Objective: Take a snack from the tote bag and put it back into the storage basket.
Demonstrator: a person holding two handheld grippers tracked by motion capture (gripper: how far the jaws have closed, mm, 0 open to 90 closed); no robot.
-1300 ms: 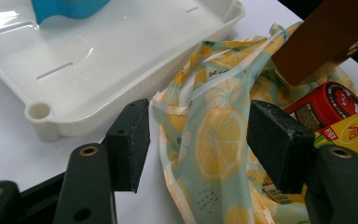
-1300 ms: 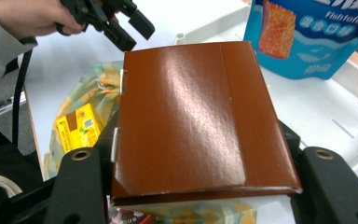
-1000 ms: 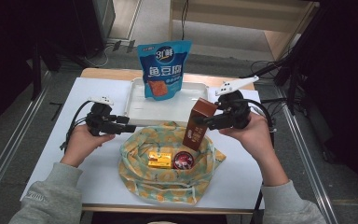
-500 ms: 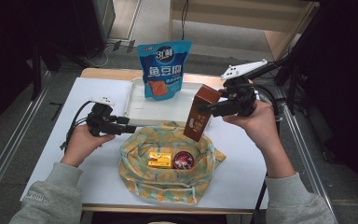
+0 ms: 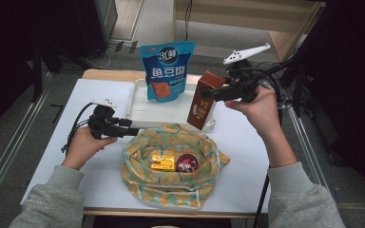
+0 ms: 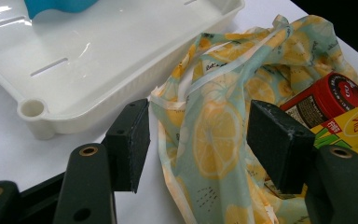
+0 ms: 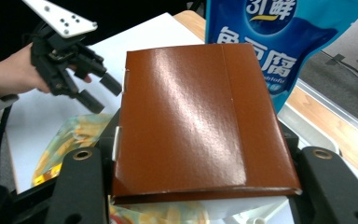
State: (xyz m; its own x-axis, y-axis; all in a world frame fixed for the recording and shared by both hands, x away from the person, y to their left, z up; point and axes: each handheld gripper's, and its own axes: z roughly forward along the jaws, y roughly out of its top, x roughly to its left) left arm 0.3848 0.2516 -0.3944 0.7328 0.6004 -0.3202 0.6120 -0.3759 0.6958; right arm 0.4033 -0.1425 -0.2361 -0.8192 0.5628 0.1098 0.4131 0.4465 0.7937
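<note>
While the high view is looking down on the table, the right gripper (image 5: 212, 93) is clamping a brown carton (image 5: 203, 100) near its top and holding it tilted, its lower end hanging over the near right corner of the white tray (image 5: 140, 108); a blue snack pouch (image 5: 166, 71) is standing in that tray, just left of the carton. The left gripper (image 5: 134, 131) is resting level with its jaws parted, empty, its tips pointing at the rim of the lemon-print cloth bag (image 5: 171, 183), in which a yellow box (image 5: 163, 162) and a red tin (image 5: 186, 163) are lying. In the left gripper view, the bag's rim (image 6: 205, 140) is lying between the spread pads, untouched. In the right gripper view, the carton (image 7: 191, 116) is sitting gripped between both jaws.
</note>
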